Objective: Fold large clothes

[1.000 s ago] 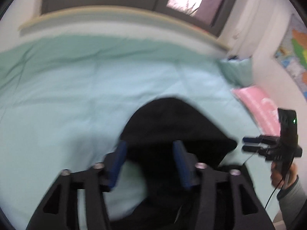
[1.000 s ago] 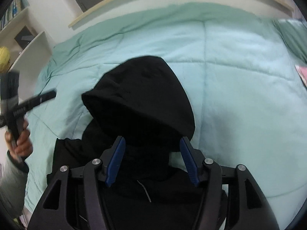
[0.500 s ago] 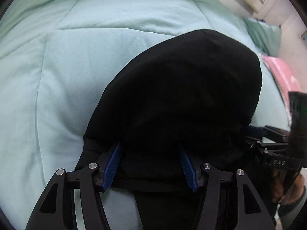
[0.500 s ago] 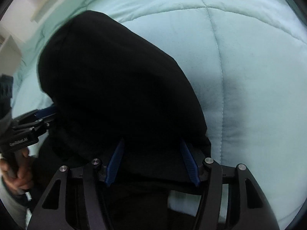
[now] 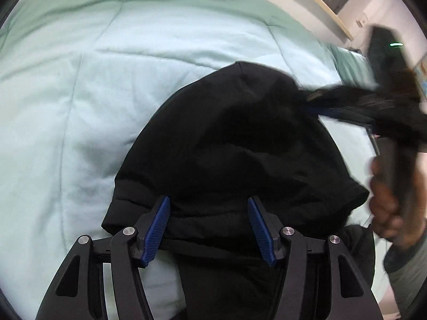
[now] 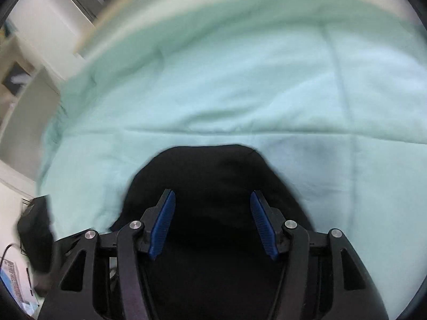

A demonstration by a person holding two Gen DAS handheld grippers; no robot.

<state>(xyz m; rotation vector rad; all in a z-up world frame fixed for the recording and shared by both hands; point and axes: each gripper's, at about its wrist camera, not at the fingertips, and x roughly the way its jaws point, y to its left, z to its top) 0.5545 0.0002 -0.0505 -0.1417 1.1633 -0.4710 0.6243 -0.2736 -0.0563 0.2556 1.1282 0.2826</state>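
Note:
A black hoodie (image 5: 234,146) lies on a mint green quilt (image 5: 80,106), hood pointing away from me. My left gripper (image 5: 208,229) hovers open just over the base of the hood, blue pads apart with fabric beneath them. In the left wrist view the right gripper (image 5: 347,109) is a blurred shape at the hood's upper right edge, held by a hand (image 5: 387,200). In the right wrist view that right gripper (image 6: 212,221) stands open over the black hoodie (image 6: 213,176), pads not pressing on cloth. The hoodie's body and sleeves are hidden below both views.
The quilt (image 6: 240,93) spreads wide beyond the hood. A green pillow (image 5: 349,64) lies at the far right by the wall. White shelves (image 6: 24,61) stand left of the bed. A wooden ledge (image 5: 325,8) runs along the far side under a window.
The left gripper sank close over the hood and settled at its base. The right gripper swept fast from the hood's lower right to its upper right edge, blurring.

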